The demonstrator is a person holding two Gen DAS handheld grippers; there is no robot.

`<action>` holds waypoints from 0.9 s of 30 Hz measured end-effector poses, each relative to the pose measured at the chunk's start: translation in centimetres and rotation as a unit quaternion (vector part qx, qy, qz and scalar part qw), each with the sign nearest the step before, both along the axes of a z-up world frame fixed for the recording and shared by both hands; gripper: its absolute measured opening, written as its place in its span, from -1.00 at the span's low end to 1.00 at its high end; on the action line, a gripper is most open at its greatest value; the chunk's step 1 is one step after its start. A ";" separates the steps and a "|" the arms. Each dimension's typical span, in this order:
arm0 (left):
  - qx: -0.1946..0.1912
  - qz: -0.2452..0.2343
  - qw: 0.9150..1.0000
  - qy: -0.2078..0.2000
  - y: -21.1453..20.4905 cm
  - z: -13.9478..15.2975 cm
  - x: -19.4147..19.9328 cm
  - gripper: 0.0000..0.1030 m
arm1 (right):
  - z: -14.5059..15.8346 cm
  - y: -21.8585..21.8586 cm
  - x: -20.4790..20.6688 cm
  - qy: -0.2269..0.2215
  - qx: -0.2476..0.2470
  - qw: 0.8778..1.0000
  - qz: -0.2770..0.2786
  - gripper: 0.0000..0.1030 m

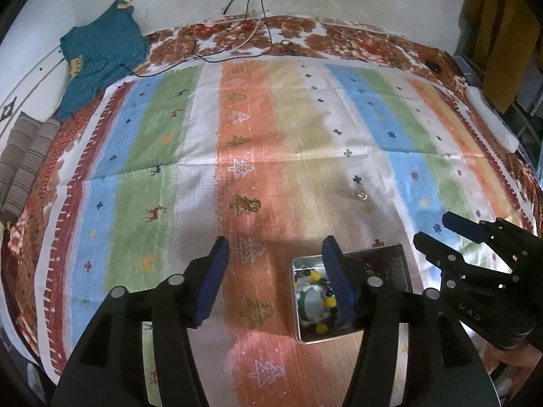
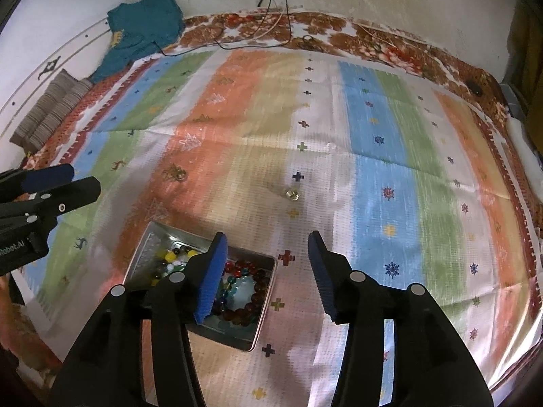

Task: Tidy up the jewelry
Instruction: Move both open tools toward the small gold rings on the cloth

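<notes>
I see the metal tin (image 2: 154,240) sitting on the striped cloth (image 2: 383,129), in the lower left-centre of the right wrist view and the lower right-centre of the left wrist view. It holds two lots of jewelry: a yellow and dark beaded bracelet (image 1: 324,300) toward one end, and a dark red beaded bracelet (image 2: 253,291) toward the other, with blue-green glass beads (image 2: 225,290) lying inside its ring. Out on the cloth, well apart from the tin and above it in both frames, lies a small gold-coloured piece (image 2: 292,194) on a white stripe; I cannot make out what kind it is.

My right gripper (image 2: 268,271) hangs over the tin's right edge with its jaws wide apart and nothing between them; its left blue pad (image 2: 212,279) covers part of the tin. My left gripper (image 1: 275,278) is also spread wide and holds nothing, its right pad (image 1: 337,281) crossing the tin's middle. In the left wrist view, the right gripper shows at the right edge, just beside the tin.

Farther off, a teal garment (image 2: 146,27) sits crumpled at the upper left against the wall, with grey striped folded fabric (image 2: 47,115) below it. Dark cables (image 2: 271,10) trail down the wall onto the floral bedspread (image 2: 390,47) at the top of the frame.
</notes>
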State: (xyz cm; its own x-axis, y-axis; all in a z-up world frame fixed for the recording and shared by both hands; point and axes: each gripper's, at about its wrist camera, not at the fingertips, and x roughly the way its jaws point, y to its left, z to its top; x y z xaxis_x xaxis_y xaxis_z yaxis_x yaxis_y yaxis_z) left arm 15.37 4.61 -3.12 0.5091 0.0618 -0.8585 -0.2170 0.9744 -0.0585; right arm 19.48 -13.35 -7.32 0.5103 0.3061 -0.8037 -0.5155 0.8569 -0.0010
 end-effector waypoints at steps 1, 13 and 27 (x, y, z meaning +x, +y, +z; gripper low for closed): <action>0.001 0.001 1.000 0.002 0.1 -0.1 0.2 0.22 | -0.1 0.1 0.1 0.001 -0.002 1.000 -0.001 0.07; 0.014 0.009 1.000 0.024 1.0 -1.6 2.4 0.40 | -0.4 0.4 1.7 0.016 -0.007 1.000 -0.004 0.34; 0.004 0.014 0.998 0.067 2.7 -4.9 5.6 0.40 | -2.8 1.0 5.9 0.055 -0.025 0.998 -0.017 0.34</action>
